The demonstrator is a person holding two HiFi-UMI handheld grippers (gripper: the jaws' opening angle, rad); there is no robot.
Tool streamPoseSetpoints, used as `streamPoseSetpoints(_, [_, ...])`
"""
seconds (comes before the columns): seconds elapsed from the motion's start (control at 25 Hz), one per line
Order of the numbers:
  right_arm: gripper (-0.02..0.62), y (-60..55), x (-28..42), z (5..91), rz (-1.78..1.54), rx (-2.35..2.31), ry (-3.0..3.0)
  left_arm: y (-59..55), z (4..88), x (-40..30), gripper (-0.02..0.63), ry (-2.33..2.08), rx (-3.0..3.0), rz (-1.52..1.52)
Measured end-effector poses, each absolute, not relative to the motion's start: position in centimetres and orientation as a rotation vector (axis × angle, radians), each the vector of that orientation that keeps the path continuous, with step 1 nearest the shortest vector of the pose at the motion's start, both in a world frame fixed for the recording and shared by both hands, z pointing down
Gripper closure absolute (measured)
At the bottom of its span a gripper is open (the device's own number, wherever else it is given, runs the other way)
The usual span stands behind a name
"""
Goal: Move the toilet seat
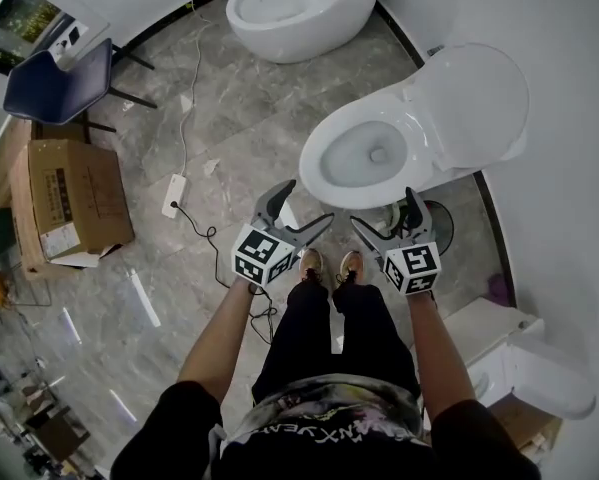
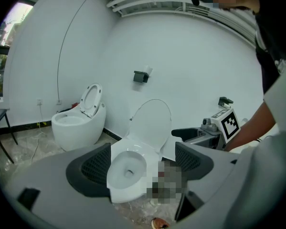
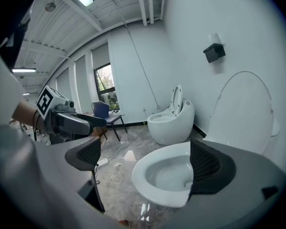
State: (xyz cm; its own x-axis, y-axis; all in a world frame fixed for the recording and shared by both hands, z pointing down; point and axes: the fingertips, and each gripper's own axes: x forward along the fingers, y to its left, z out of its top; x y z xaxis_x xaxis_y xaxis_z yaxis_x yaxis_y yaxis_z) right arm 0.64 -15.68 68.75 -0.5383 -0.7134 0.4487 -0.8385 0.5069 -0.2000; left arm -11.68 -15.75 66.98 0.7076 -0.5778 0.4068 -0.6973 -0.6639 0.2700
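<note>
We stood facing the toilet bowl [image 1: 315, 164] with both tools held level in front of our legs, close to its front rim but touching nothing. The left gripper [image 1: 308, 202] had its jaws spread wide and empty, and in its own view only the far-off bowl showed in the gap, its left edge cut off by the left jaw pad. The right gripper [image 1: 384, 209] was likewise released, with nothing between its jaws; in its view the right pad hid the bowl's far side. The toilet seat [image 1: 471, 106] stood raised, leaning back against the white wall behind the bowl. We saw it as one smooth oval and could not tell whether a separate ring lay down on the rim. The bowl's base was hidden beneath it from above. Our shoes [image 1: 312, 261] peeked out between the two grippers, partly covered by them. On the grey marble floor [image 1: 229, 128] to our left lay a power strip [image 1: 174, 194] with its cable, and beyond it a cardboard box [image 1: 69, 203] and a blue chair [image 1: 59, 80], the chair cropped by the frame's curve. A second, egg-shaped toilet [image 1: 299, 16] stood further along the wall, its top cut off, and a small black fitting [image 2: 141, 76] on the wall was too small to identify
</note>
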Motion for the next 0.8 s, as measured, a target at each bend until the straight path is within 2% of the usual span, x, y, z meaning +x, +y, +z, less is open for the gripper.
streamPoseSetpoints(0.36, [0.04,-15.4,2.2,80.5,0.947,1.418,-2.317,-16.9,77.4,-14.3,0.182,-1.065,2.039,-0.014])
streamPoseSetpoints(0.56, [0.042,-15.0,2.9,86.4,1.172,1.475,-2.213,-16.7,83.1,-15.5,0.175,-1.092,1.812,-0.143])
streamPoseSetpoints(0.8, [0.054,-14.9,4.3,92.3,1.717,1.676,-2.016,-17.1,88.4,-17.1,0.166,-1.122,1.545,-0.372])
